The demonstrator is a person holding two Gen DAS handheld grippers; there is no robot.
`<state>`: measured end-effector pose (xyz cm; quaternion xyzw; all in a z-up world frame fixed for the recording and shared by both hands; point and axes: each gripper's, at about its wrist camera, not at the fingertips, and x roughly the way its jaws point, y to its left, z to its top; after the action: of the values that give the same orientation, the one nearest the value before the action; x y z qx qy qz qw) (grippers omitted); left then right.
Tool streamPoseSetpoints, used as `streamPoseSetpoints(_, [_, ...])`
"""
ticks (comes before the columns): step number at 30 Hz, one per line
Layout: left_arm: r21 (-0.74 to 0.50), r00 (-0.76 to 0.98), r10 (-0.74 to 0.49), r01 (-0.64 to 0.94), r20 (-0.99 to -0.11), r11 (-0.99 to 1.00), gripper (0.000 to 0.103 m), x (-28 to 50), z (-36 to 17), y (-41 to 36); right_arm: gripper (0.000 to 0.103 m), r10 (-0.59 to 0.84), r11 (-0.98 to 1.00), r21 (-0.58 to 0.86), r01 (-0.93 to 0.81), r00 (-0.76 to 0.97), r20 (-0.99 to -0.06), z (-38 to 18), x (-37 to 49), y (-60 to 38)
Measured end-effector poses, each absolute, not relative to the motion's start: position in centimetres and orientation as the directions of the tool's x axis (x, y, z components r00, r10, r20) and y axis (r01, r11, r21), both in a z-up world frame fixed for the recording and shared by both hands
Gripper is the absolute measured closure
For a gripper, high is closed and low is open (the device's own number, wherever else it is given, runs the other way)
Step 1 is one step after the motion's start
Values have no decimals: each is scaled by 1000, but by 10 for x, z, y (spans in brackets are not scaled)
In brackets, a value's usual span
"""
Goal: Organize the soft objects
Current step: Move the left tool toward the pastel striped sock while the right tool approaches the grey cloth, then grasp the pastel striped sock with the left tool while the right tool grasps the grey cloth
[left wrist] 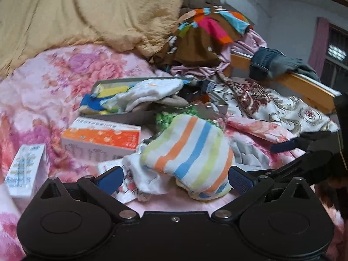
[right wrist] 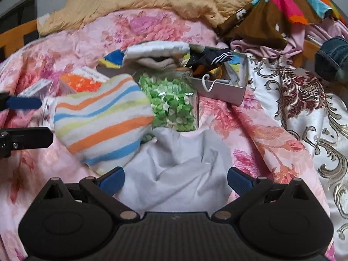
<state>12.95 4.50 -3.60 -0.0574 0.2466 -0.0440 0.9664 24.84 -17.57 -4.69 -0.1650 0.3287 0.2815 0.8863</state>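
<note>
A white sock with orange, blue and yellow-green stripes [left wrist: 189, 152] lies on the pink floral bedspread [left wrist: 39, 91]. It sits between the wide-apart fingers of my left gripper [left wrist: 176, 180], which is open. In the right wrist view the same striped sock [right wrist: 102, 126] is just right of the left gripper [right wrist: 26, 121]. My right gripper [right wrist: 176, 179] is open above a pale grey cloth [right wrist: 180, 169] on the bed, with nothing in its grasp. It shows at the right of the left wrist view as the right gripper [left wrist: 280, 158].
A grey box [right wrist: 221, 95] behind holds white, yellow and dark soft items. A clear pack of green paper stars [right wrist: 171, 106] lies before it. An orange carton [left wrist: 102, 139] and a white-blue carton [left wrist: 26, 169] sit left. Piled clothes [left wrist: 206, 37], a tan quilt [left wrist: 87, 10] and a wooden bed rail [left wrist: 304, 84] lie beyond.
</note>
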Motion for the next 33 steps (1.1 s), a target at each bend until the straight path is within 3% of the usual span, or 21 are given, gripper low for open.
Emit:
streamPoseSetpoints(8, [14,867,-184,215,-463,977,1,144,-45,20,0,377,784,-122,-608,623,-685,-53,260,-177])
streamPoseSetpoints(20, [162,852,-194,306,-486,938,9,174,-48,7,1,422,826,15,-564,601,-679,-60,280,-186])
streamPoseSetpoints(25, [169,833,-194,322,-518,931,35,177,-51,4,12,463,825,95,-557,570,-678,-63,284,-189])
streamPoseSetpoints(27, [171,826,-193,327,-529,929,51,177,-50,4,18,471,822,103,-560,566,-676,-63,284,-188])
streamPoseSetpoints(33, [143,807,-215,345,-550,928,75,176,-48,1,32,486,814,141,-563,528,-697,-65,284,-186])
